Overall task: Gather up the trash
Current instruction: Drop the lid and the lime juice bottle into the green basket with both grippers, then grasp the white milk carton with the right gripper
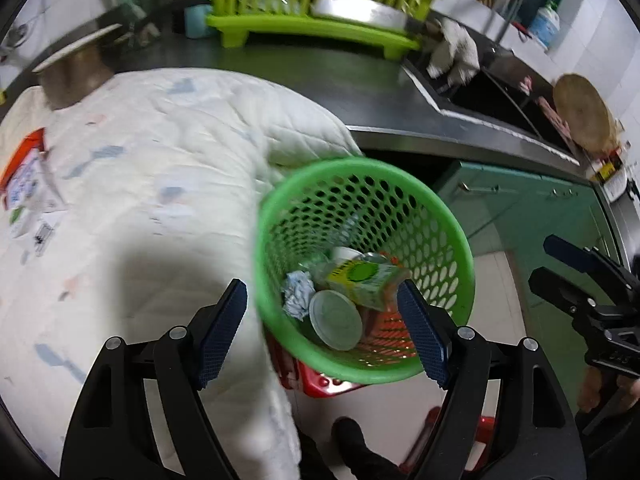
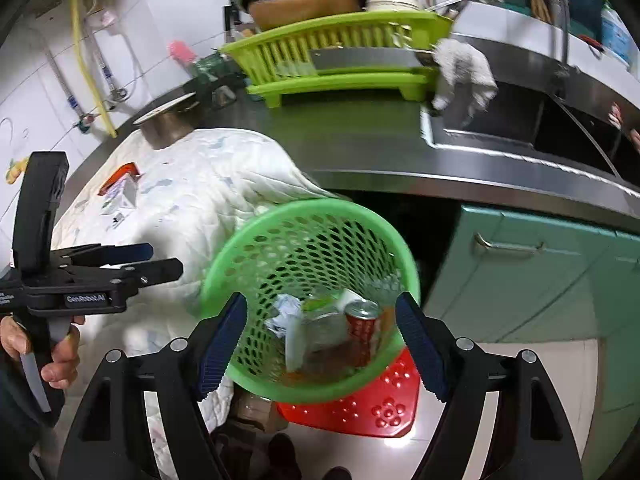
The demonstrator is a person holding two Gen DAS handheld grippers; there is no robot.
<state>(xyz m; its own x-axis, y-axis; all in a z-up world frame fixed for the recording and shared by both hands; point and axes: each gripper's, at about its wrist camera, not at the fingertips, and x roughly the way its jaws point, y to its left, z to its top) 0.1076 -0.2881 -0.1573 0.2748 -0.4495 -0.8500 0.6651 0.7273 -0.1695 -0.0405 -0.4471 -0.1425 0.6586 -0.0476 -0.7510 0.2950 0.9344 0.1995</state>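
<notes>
A: Starting at the left, what lies on the table?

B: A white quilted cloth (image 1: 160, 168) covers it, with an opened orange-and-white carton (image 1: 24, 176) flat near its left edge and a metal pot (image 1: 74, 68) at the back.

A: And the left tongs (image 1: 322, 330)?

B: Spread wide, nothing between the blue pads (image 1: 222, 332). They hover above the green perforated basket (image 1: 400, 376), which stands on a red stool (image 2: 384, 404) just beside the hanging edge of the cloth.

A: What trash is in the basket?

B: A crumpled paper ball (image 1: 298, 294), a round translucent lid (image 1: 336, 320), a green-and-yellow carton (image 1: 364, 280) and, from the right wrist view, a red drink can (image 2: 362, 320).

A: The right tongs (image 2: 320, 340)?

B: Also wide apart and empty, poised over the same basket.

A: Farther right?

B: A lime dish rack (image 1: 316, 4) at the back of the table, a white rag (image 2: 464, 72) draped on the sink (image 2: 520, 128) edge, and green cabinet doors (image 2: 540, 272) below.
</notes>
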